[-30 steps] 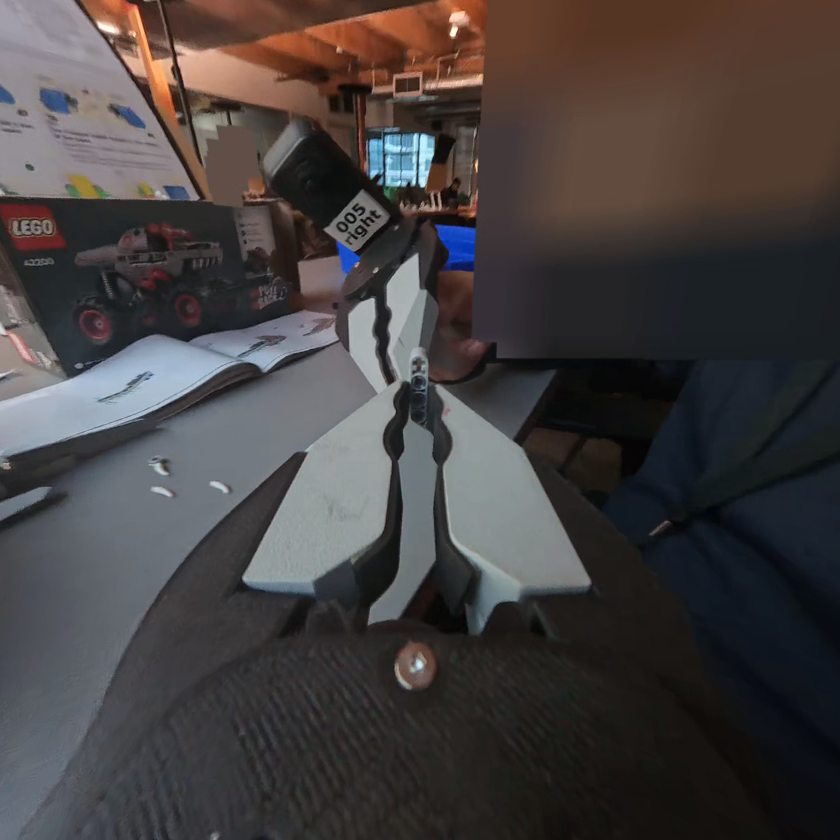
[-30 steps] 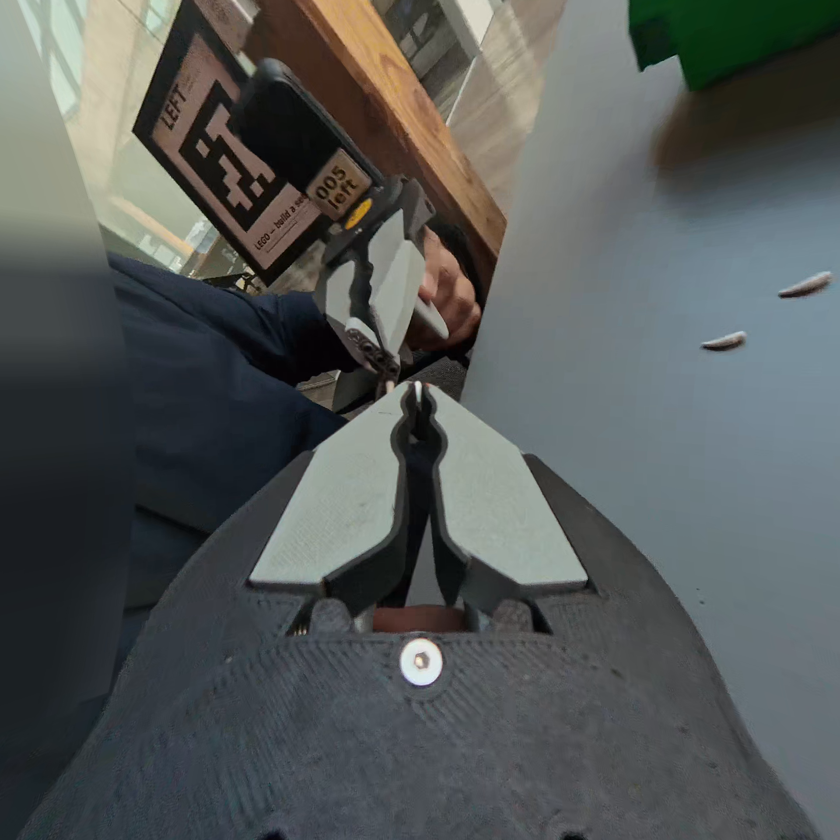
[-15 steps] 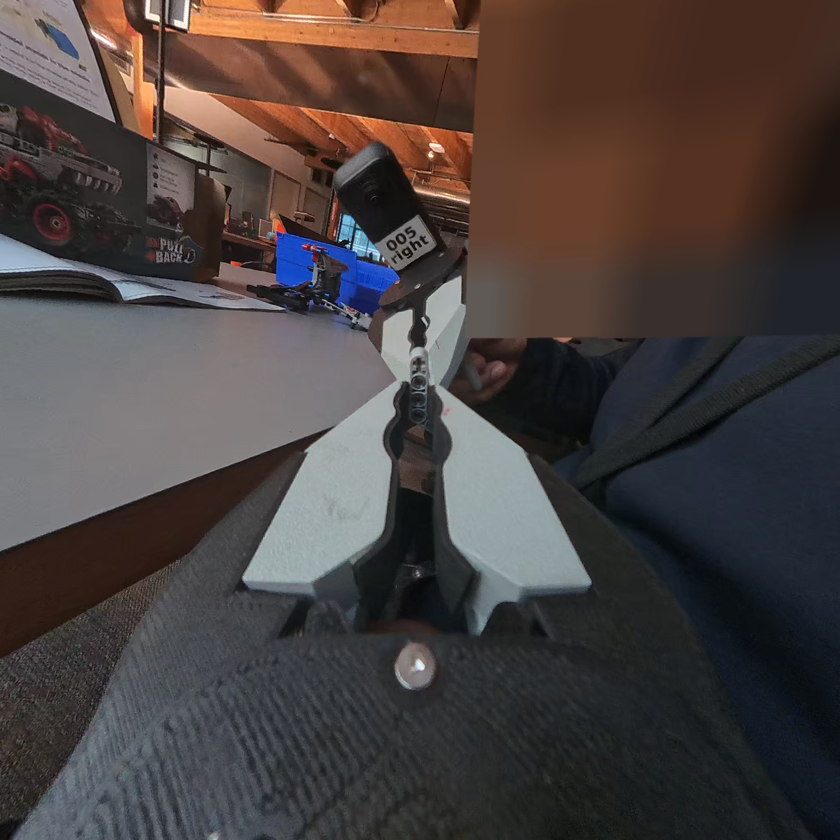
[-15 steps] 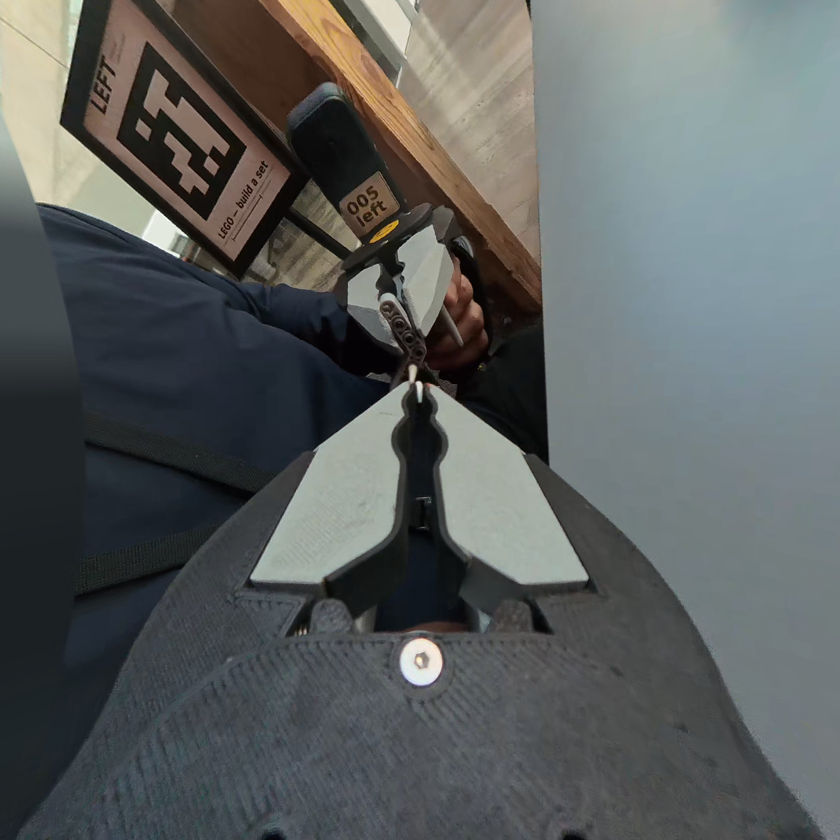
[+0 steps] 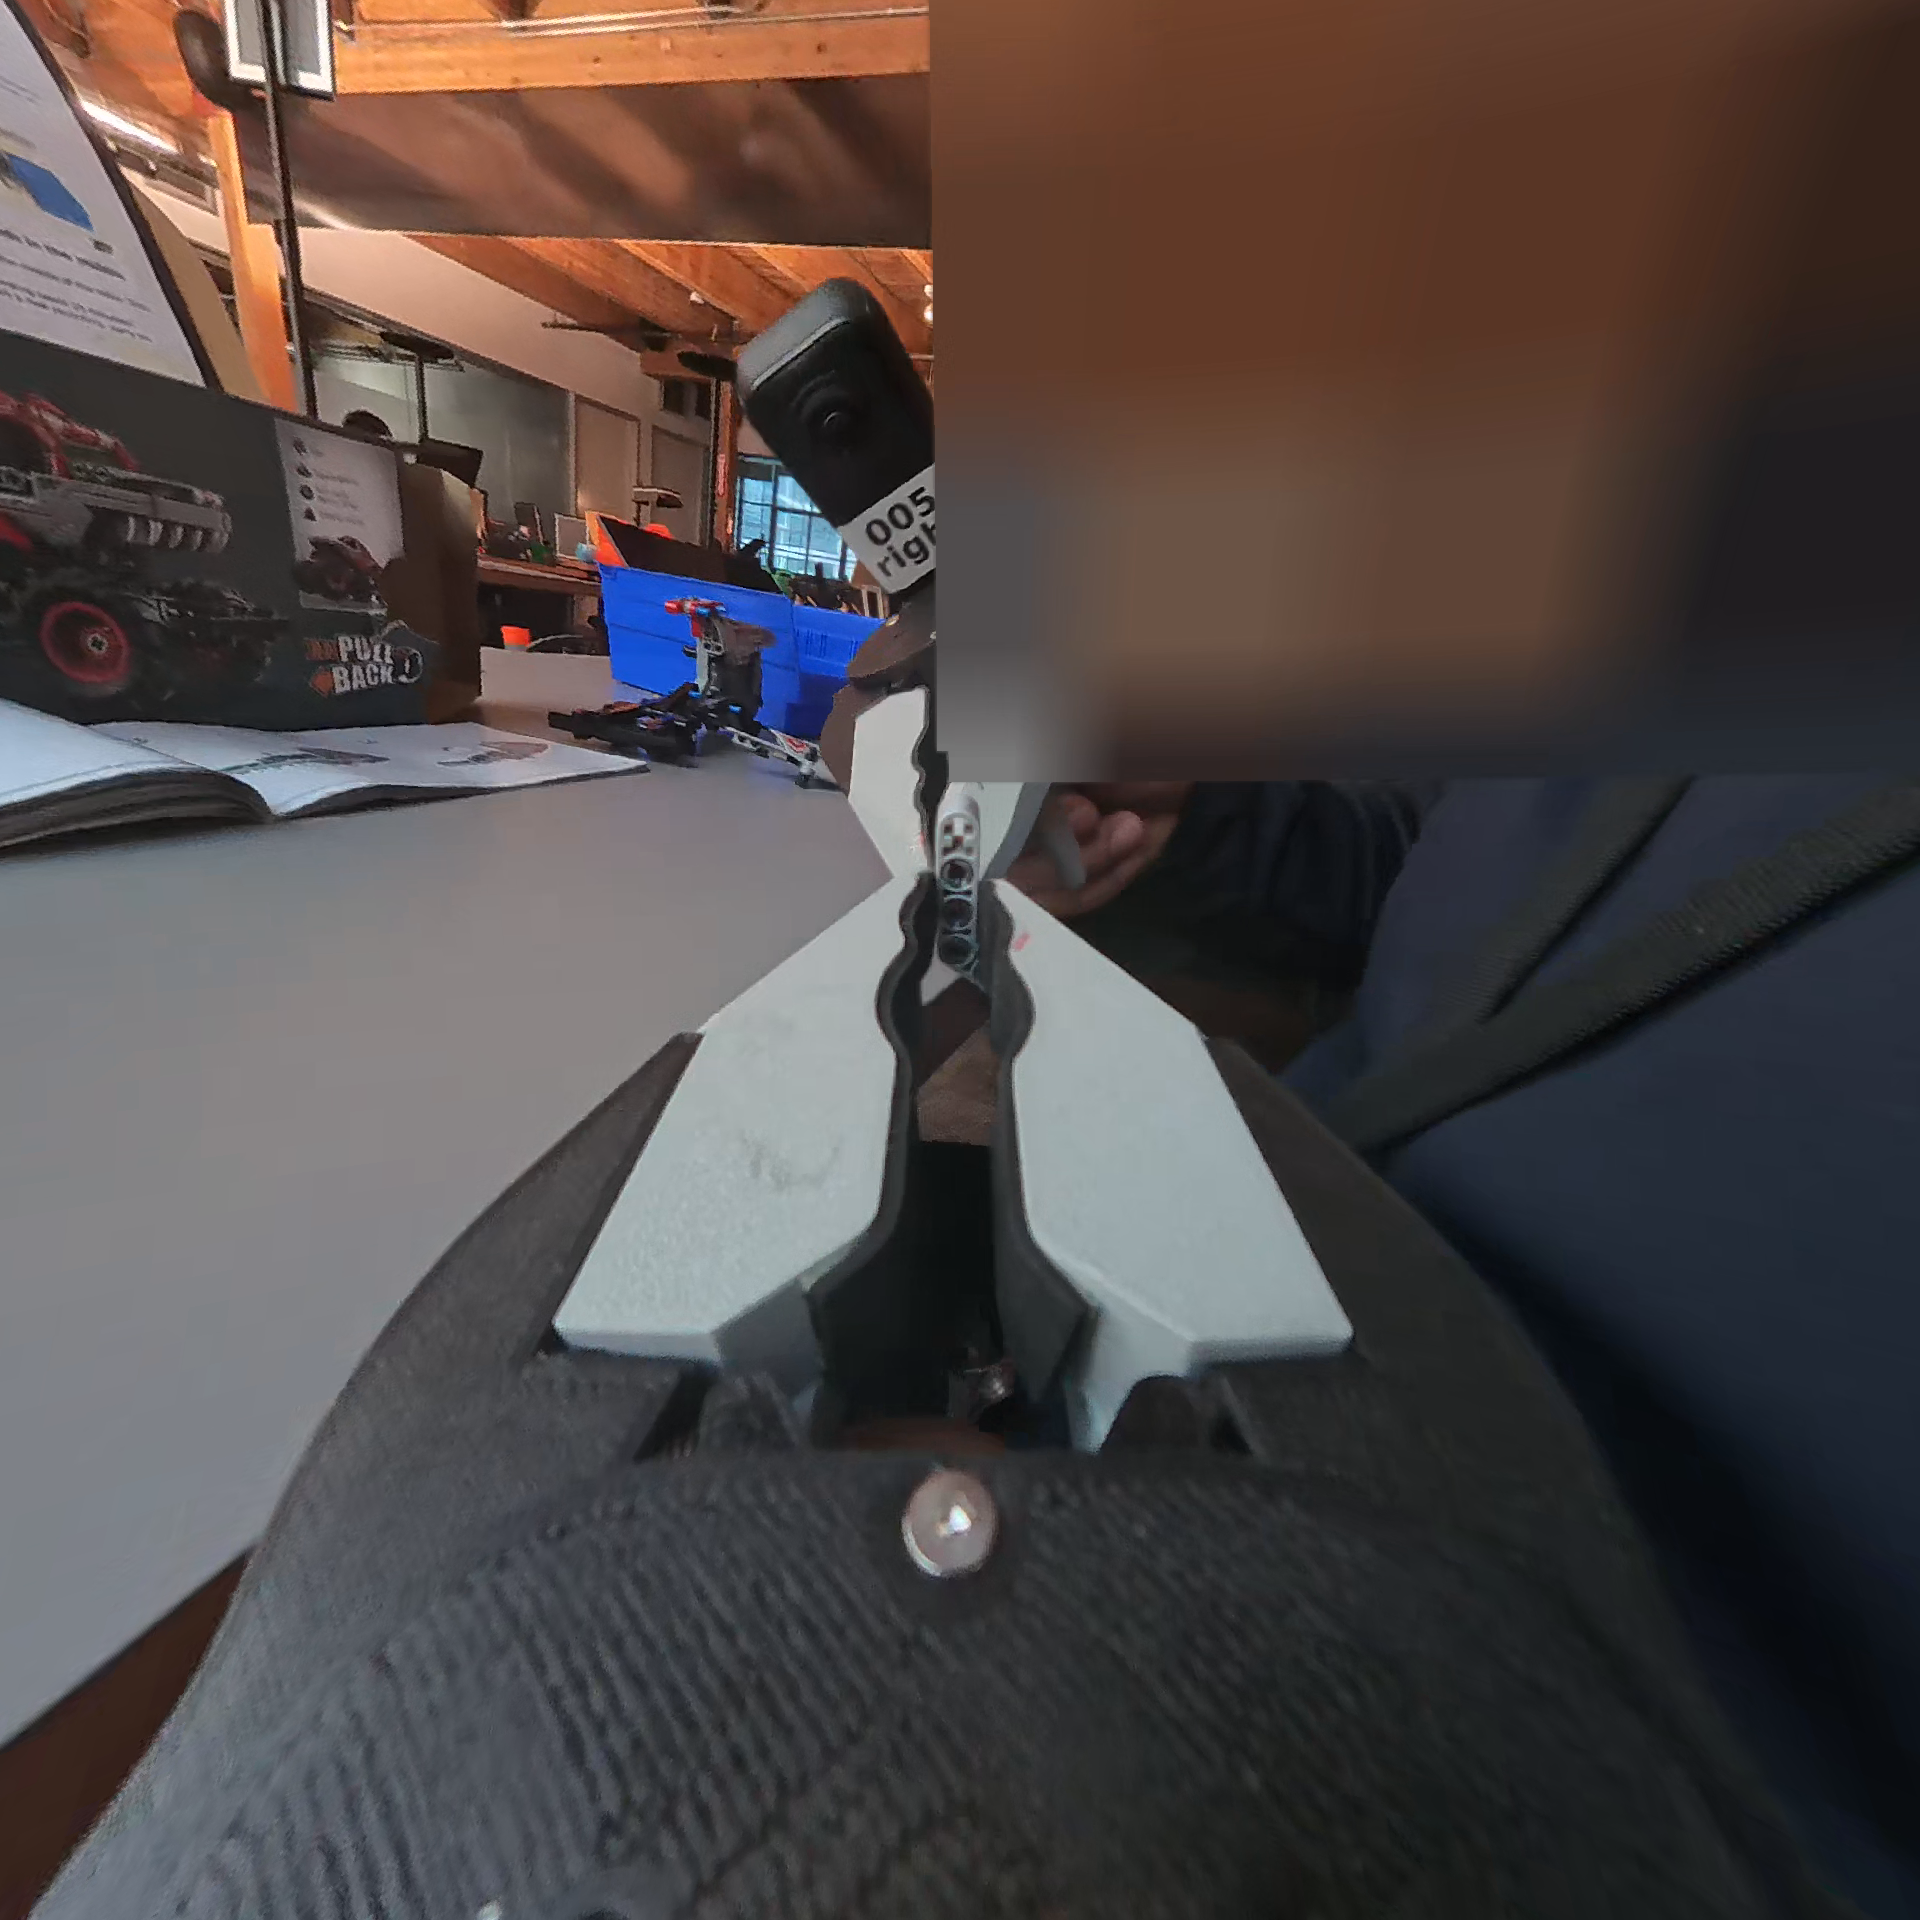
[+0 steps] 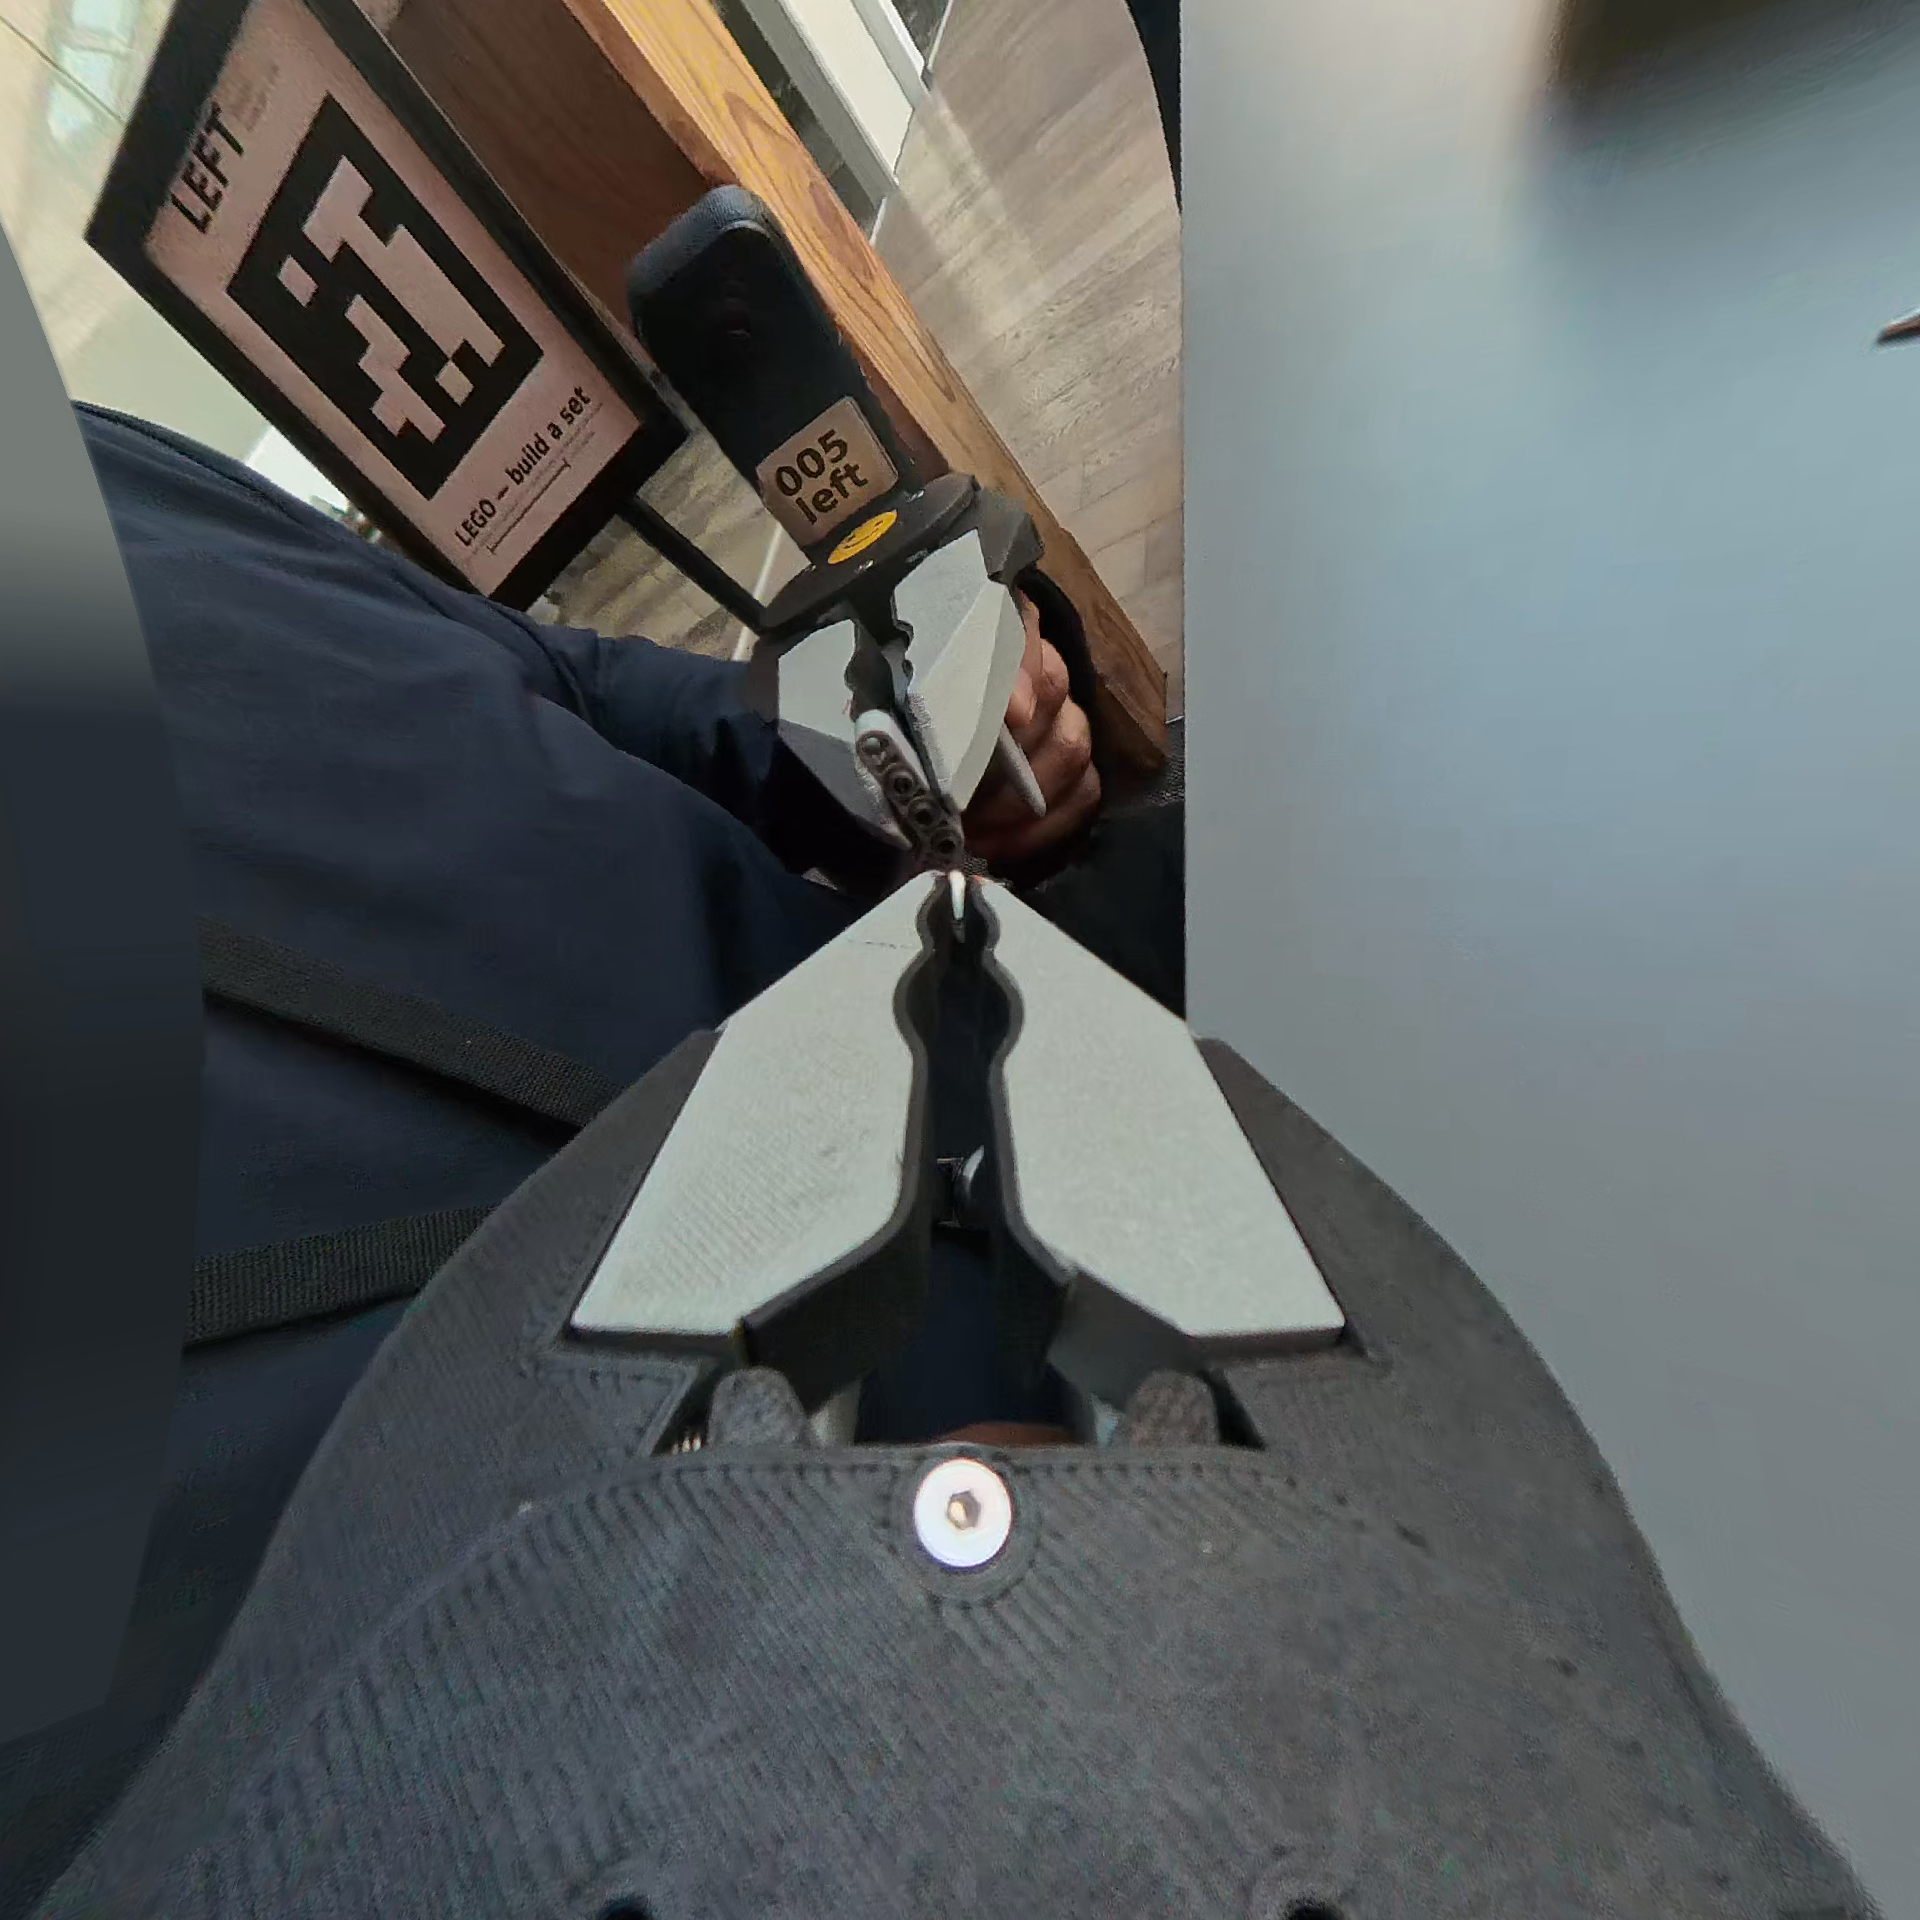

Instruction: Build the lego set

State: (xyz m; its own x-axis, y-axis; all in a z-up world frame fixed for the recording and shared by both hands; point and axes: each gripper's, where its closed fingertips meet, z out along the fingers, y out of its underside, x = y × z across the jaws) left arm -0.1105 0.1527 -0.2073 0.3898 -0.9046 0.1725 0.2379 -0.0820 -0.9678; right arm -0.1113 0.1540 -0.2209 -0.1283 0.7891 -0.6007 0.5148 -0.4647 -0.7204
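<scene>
My left gripper (image 5: 954,885) is shut on a grey lego beam (image 5: 957,844) with a row of holes, which sticks out past its tips. My right gripper (image 6: 956,896) is shut on a small white lego piece (image 6: 955,904). The two grippers meet tip to tip off the edge of the grey table (image 5: 364,1039), in front of a person in dark blue. In the right wrist view the left gripper (image 6: 914,790) holds the beam (image 6: 906,792) with its end right at the white piece. In the left wrist view the right gripper (image 5: 920,769) stands just behind the beam, partly hidden by a blurred patch.
A lego box (image 5: 208,582), an open instruction booklet (image 5: 312,758), a partly built model (image 5: 707,717) and a blue bin (image 5: 717,634) are at the back of the table. A framed marker sign (image 6: 364,301) stands to the left. A small loose piece (image 6: 1901,330) lies on the table. The tips of both grippers are at nearly the same place.
Both grippers have moved from over the table to beyond its edge, near the person's body. They stay tip to tip, the beam and the white piece still held.
</scene>
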